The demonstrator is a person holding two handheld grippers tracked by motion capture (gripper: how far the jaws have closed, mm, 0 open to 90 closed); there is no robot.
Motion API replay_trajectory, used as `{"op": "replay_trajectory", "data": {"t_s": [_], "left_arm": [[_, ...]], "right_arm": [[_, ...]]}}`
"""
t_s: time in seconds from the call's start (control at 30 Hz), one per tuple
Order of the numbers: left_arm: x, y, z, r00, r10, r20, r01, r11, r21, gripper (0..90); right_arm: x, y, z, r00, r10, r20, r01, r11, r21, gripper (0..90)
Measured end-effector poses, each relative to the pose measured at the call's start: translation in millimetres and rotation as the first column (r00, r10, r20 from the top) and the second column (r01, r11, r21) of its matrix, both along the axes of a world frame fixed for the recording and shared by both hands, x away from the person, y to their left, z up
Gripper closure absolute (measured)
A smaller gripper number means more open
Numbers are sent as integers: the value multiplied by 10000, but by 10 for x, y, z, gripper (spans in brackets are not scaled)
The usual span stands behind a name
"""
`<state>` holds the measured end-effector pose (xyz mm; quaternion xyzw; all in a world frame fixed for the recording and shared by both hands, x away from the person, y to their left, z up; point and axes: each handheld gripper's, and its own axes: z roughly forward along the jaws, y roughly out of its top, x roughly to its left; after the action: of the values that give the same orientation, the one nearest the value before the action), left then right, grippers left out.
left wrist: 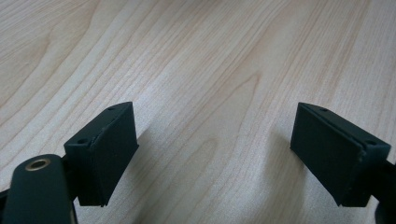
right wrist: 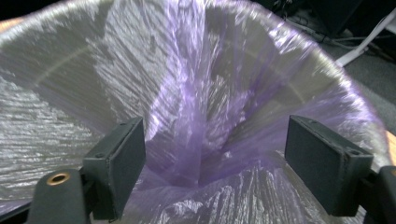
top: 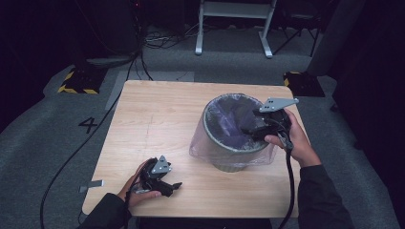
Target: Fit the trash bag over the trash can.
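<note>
Right gripper (right wrist: 212, 163), jaws wide, nothing held, over bin (top: 210, 125) mouth w/ purple liner (right wrist: 196, 102). I judge liner fitted; pressing inside left.

Table (top: 157, 119): light wood, square, standing on grey carpet.
Bin (top: 234, 131): sitting near the right edge, lined with a purple-tinted bag (top: 224, 117) spilling over its rim.
Left gripper (top: 173, 186): lying near the front edge, left of the bin, well apart from it.
</note>
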<state>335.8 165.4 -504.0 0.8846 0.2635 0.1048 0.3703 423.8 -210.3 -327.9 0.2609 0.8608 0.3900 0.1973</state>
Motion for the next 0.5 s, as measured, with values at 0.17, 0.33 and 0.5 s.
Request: {"op": "replay_trajectory", "data": {"t_s": [0.17,0.33,0.5], "left_arm": [[0,0,0,10000,-5,0,5,10000,1,143],[1,0,0,10000,-26,0,26,10000,2,143],[2,0,-1,10000,-48,2,48,10000,-8,143]], "right_arm": [[20,14,-28,9998,-7,-222,5,9999,-115,208],[27,32,-29,9995,-92,-305,83,9995,-292,203],[33,62,-32,9996,-91,-250,75,9980,-627,201]]}}
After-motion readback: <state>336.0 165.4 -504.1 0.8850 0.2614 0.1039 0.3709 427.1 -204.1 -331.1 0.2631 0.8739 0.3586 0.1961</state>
